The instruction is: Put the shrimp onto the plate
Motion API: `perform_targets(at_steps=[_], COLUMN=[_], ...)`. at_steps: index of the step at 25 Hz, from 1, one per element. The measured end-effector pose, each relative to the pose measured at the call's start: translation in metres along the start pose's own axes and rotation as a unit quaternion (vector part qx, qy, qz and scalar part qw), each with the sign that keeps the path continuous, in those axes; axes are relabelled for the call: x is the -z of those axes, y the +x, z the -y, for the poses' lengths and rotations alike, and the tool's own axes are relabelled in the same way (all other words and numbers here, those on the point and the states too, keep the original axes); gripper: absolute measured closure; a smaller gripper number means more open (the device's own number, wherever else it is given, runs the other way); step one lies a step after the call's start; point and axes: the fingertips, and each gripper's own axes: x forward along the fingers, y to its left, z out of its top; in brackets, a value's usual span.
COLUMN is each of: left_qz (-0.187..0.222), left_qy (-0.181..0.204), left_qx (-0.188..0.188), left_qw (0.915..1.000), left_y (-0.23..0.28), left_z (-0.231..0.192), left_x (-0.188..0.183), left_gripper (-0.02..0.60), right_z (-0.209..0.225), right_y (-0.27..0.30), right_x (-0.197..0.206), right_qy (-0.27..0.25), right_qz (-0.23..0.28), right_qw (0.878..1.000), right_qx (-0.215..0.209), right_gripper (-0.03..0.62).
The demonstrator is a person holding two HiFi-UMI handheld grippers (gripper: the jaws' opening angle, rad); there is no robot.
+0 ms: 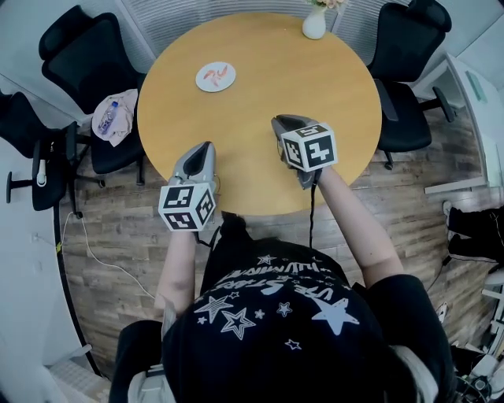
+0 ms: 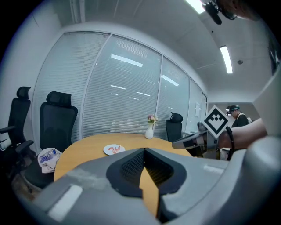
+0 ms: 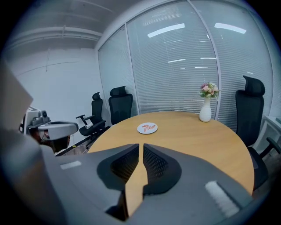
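Two orange-pink shrimp (image 1: 214,75) lie on a small white plate (image 1: 201,83) at the far left of the round wooden table (image 1: 315,86). The plate (image 2: 109,151) also shows in the left gripper view, and the plate (image 3: 141,129) in the right gripper view. Both grippers hover over the near table edge, well short of the plate. My left gripper (image 1: 209,145) has its jaw tips touching and holds nothing (image 2: 144,149). My right gripper (image 1: 277,122) shows a thin slit between its jaws, with only bare tabletop seen through it (image 3: 141,145).
A white vase with flowers (image 1: 314,22) stands at the table's far edge. Black office chairs (image 1: 402,71) ring the table; the one on the left (image 1: 87,63) carries a bag with a bottle (image 1: 115,116). A cable (image 1: 94,256) runs across the wood floor.
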Motion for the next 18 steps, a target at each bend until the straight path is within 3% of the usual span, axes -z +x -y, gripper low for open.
perform_targets(at_steps=[10, 18], left_qz=[-0.001, 0.001], left_qy=[-0.003, 0.001], left_qx=[-0.015, -0.029], left_qw=[0.9999, 0.9996], left_y=[-0.03, -0.056], left_z=[0.053, 0.081], left_x=[0.021, 0.027], left_gripper=[0.58, 0.58], right_z=[0.008, 0.002], right_y=[-0.055, -0.082], right_x=[0.041, 0.066], right_qy=[0.011, 0.027], right_qz=[0.005, 0.01], right_qw=[1.0, 0.999], right_qx=[-0.007, -0.038], right_gripper=[0.588, 0.591])
